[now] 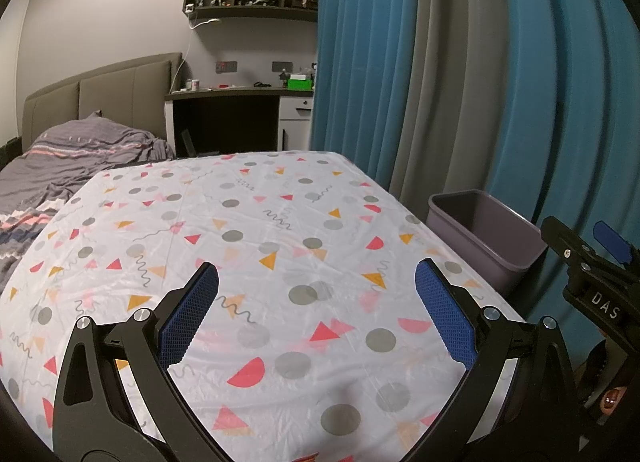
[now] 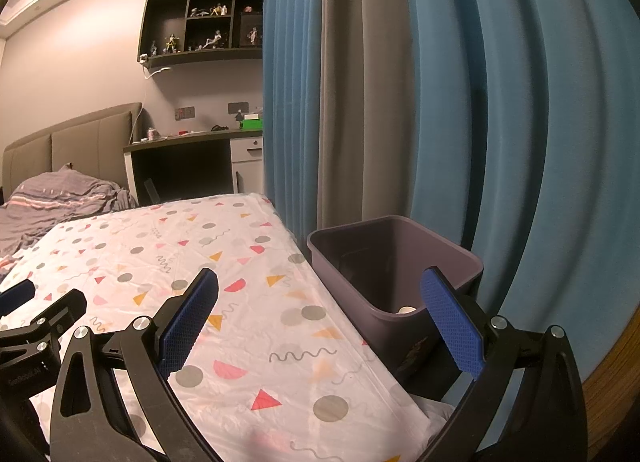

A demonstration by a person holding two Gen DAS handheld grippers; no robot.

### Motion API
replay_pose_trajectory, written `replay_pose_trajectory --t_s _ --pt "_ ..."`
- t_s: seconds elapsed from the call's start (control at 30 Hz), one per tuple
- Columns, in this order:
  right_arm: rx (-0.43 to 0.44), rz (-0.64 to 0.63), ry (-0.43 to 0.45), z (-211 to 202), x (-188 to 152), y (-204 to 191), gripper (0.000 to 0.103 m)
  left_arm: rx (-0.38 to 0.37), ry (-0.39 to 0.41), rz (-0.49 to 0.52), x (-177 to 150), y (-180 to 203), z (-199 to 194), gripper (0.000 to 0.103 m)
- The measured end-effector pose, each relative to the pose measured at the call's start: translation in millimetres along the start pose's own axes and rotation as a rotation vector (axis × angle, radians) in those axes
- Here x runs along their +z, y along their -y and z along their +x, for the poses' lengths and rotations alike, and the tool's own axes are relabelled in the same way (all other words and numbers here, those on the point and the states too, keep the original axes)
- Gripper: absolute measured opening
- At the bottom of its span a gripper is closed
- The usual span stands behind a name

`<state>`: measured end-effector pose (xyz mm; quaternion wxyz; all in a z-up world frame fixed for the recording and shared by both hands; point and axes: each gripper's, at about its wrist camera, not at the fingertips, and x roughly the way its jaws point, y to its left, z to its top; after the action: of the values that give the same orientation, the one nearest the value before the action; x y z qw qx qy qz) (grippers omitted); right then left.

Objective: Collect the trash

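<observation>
Bedroom light falls on a desk covered by a white cloth printed with grey dots and coloured triangles; blue and grey curtains hang beside it and a bed lies beyond. No trash shows on the cloth in either view. A purple bin stands just beside the desk's right edge, against the curtains, and one small pale piece lies at its bottom, too small to identify.

Both tongs hover over the cloth. The left tongs are spread wide with nothing between the blue pads. The right tongs are equally wide and empty, straddling the desk edge and the bin's near wall.

The table part of the task looks finished. If the pale piece is paper or a wrapper, it would likely be light and crushable, best pinched across its middle with a gentle squeeze.
</observation>
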<state>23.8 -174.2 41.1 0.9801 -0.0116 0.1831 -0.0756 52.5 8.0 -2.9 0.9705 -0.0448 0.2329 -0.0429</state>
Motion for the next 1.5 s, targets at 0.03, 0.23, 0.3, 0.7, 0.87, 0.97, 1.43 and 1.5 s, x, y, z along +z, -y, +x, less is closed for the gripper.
replay_pose_trajectory --t_s 0.03,0.23,0.3,0.7,0.87,0.97,1.43,1.5 --pt "-0.001 0.000 -0.001 1 1 1 0.097 0.000 0.001 0.001 0 0 0 0.097" --pt "0.000 0.001 0.001 0 0 0 0.097 -0.002 0.002 0.002 0 1 0 0.097" --pt "0.000 0.001 0.001 0 0 0 0.097 -0.004 0.003 0.005 1 2 -1 0.097" --pt "-0.001 0.002 0.001 0 0 1 0.097 -0.019 0.004 0.028 2 8 -1 0.097" --pt "-0.001 0.003 0.002 0 0 2 0.097 -0.024 0.004 0.031 3 9 -1 0.097" --pt "-0.001 0.004 0.000 0 0 2 0.097 -0.032 0.002 0.036 3 11 0 0.093" --pt "-0.001 0.003 0.001 0 0 4 0.097 -0.038 0.014 0.030 4 13 -3 0.076" --pt "0.001 0.005 0.001 0 0 5 0.097 -0.040 0.013 0.031 4 13 -3 0.076"
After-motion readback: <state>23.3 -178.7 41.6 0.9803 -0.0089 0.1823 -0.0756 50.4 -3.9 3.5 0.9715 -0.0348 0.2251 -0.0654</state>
